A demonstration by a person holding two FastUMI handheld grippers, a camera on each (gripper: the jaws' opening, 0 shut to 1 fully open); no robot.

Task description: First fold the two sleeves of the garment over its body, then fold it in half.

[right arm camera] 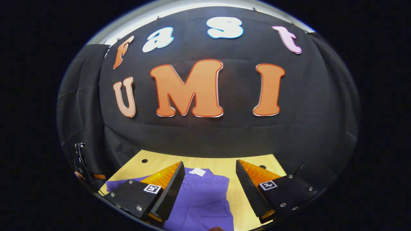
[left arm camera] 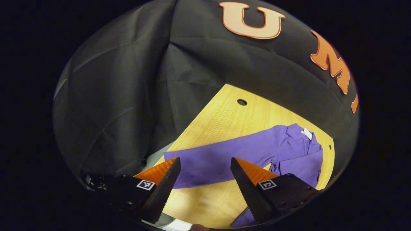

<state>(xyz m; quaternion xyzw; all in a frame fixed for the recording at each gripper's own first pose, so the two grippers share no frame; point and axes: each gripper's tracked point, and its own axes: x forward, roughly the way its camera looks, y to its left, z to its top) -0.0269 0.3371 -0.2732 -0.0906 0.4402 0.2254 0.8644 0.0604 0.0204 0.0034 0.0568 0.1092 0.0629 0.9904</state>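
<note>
A purple garment (left arm camera: 289,150) lies flat on the wooden table (left arm camera: 224,118). One long sleeve (left arm camera: 208,163) stretches out to the left across the table, its cuff end near the table's left edge. My left gripper (left arm camera: 205,166) hangs open above that sleeve, nothing between its fingers. In the right gripper view the garment's body (right arm camera: 205,195) with a white collar tag (right arm camera: 197,172) lies below my right gripper (right arm camera: 210,173), which is open and holds nothing. A strip of sleeve (right arm camera: 123,184) runs off to the left behind the left finger.
The table has small round holes (left arm camera: 241,102) near its far edge. Black cloth walls (right arm camera: 205,134) close the booth behind and to the sides. Some dark gear (right arm camera: 80,157) stands at the far left of the booth.
</note>
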